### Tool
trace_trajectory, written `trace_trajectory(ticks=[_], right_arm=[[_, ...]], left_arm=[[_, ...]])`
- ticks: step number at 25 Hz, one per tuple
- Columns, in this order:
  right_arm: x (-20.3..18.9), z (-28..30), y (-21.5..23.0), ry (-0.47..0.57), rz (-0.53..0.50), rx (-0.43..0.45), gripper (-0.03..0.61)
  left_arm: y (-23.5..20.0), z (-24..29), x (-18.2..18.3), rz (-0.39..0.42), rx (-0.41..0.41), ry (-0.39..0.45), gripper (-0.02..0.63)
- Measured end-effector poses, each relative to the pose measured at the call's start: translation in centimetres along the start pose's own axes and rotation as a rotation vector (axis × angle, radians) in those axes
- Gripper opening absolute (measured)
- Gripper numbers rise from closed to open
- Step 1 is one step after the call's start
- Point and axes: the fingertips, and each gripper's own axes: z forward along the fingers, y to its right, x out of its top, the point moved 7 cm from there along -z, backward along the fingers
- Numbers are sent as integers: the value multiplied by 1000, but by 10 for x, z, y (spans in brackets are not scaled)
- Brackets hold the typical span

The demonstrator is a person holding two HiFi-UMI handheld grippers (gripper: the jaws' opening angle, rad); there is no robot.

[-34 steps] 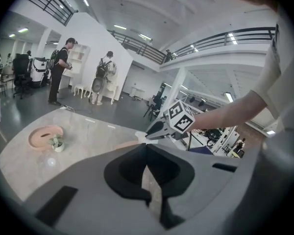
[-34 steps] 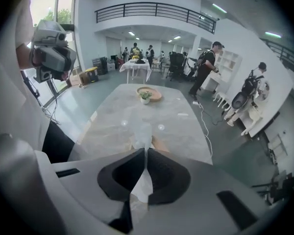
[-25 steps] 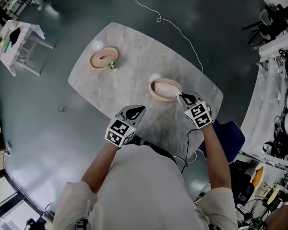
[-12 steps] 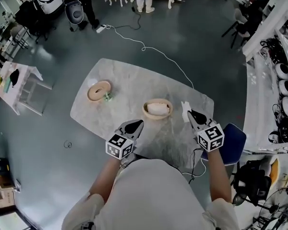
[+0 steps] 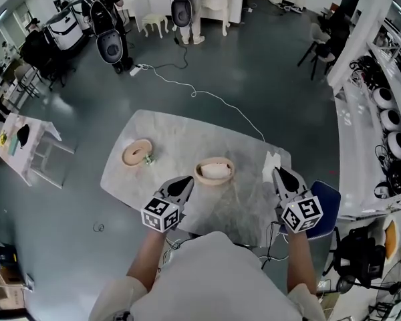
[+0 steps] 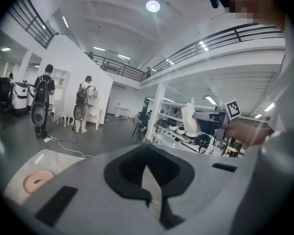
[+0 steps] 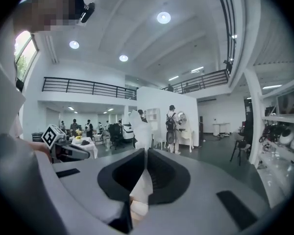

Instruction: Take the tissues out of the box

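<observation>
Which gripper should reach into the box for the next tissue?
Left. The right gripper is shut on a tissue, held off to the side of the box. The left gripper holds nothing, with its jaws together, and sits just beside the box, so it probably has the shorter reach once it opens.

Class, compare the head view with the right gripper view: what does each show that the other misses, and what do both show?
Only the head view shows the marble table, the round tissue box on it and a blue chair. Only the right gripper view shows the ceiling lights and a railed balcony. Both show the right gripper shut on a white tissue, and the left gripper.
</observation>
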Motion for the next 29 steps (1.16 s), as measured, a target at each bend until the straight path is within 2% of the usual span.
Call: trace_trajectory(ticks=[7, 29], right_arm=[[3, -22, 8, 59, 11, -38, 41], [-1, -7, -5, 55, 27, 6, 41]], left_arm=[[7, 0, 14, 23, 14, 24, 6], [3, -11, 16, 12, 51, 39, 6]])
